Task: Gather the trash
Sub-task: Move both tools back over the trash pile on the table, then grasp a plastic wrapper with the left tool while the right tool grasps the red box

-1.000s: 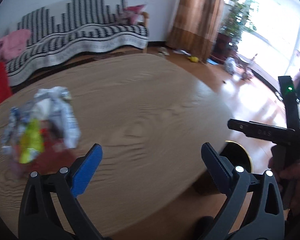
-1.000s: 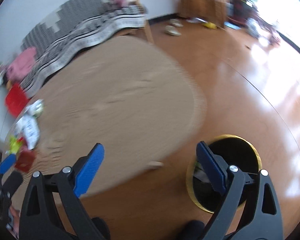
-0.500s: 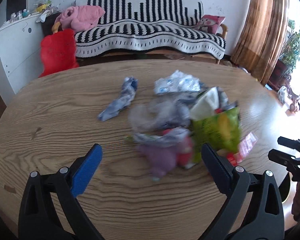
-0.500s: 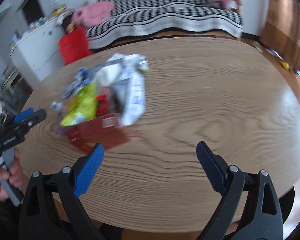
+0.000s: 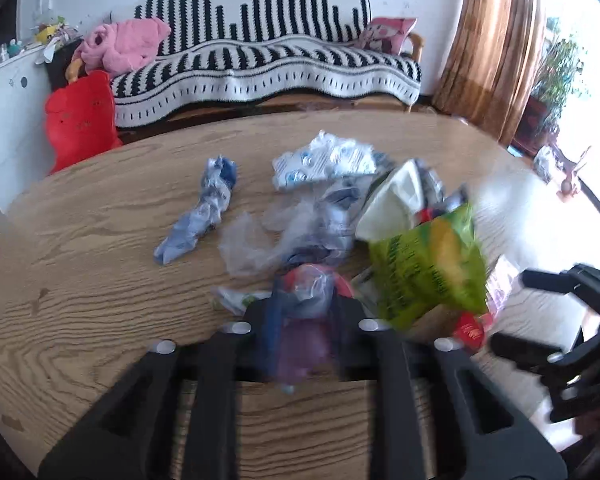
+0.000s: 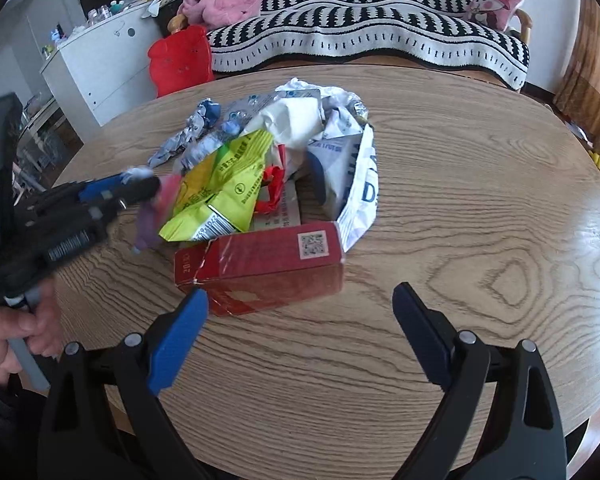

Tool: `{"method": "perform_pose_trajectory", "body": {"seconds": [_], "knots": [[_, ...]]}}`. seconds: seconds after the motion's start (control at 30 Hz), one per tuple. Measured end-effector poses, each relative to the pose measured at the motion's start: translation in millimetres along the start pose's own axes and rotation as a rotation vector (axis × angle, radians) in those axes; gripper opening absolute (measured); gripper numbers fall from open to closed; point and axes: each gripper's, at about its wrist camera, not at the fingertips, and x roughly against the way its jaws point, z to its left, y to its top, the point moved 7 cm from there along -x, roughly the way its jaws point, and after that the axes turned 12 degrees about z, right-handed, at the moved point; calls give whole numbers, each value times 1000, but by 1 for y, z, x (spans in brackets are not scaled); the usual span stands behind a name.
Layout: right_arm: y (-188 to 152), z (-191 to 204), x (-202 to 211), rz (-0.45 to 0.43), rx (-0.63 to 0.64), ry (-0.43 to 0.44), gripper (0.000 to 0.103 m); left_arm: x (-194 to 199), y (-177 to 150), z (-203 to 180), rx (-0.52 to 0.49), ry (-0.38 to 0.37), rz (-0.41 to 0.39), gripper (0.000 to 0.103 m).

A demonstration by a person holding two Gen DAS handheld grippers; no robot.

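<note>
Wrapper [image 5: 304, 332] pinched in left gripper [image 5: 305, 316] — right gripper [image 6: 300, 320] apart

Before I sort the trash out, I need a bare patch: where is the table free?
Free: the table's whole side right of the red box, and the near edge. Crowded: the trash pile left of centre, where the left hand-held gripper works.

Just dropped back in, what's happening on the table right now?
A person is clearing a pile of trash off the wooden table with two handheld grippers. The left gripper has just been closing, and a purple-pink wrapper at the near edge of the pile sits between its fingers. The right gripper is open and empty, just short of the red carton. The green snack bag lies on the pile.
</note>
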Motion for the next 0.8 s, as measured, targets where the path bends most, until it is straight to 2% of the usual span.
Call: {"method": "perform_pose_trajectory", "body": {"seconds": [0.2, 0.37, 0.6, 0.63, 0.67, 0.8], "knots": [[2, 7, -7, 6, 20, 12, 90, 18, 4, 0, 44, -13, -34, 12], [4, 19, -19, 12, 78, -39, 94, 23, 5, 7, 93, -22, -37, 12], [8, 29, -27, 23, 43, 9, 94, 28, 7, -3, 91, -21, -42, 12], [9, 30, -26, 20, 45, 9, 92, 28, 7, -6, 84, -20, -41, 12], [9, 31, -24, 14, 46, -5, 84, 28, 7, -8, 79, -15, -40, 12], [11, 37, -6, -10, 77, 5, 81, 28, 6, -13, 70, -6, -35, 12]]}}
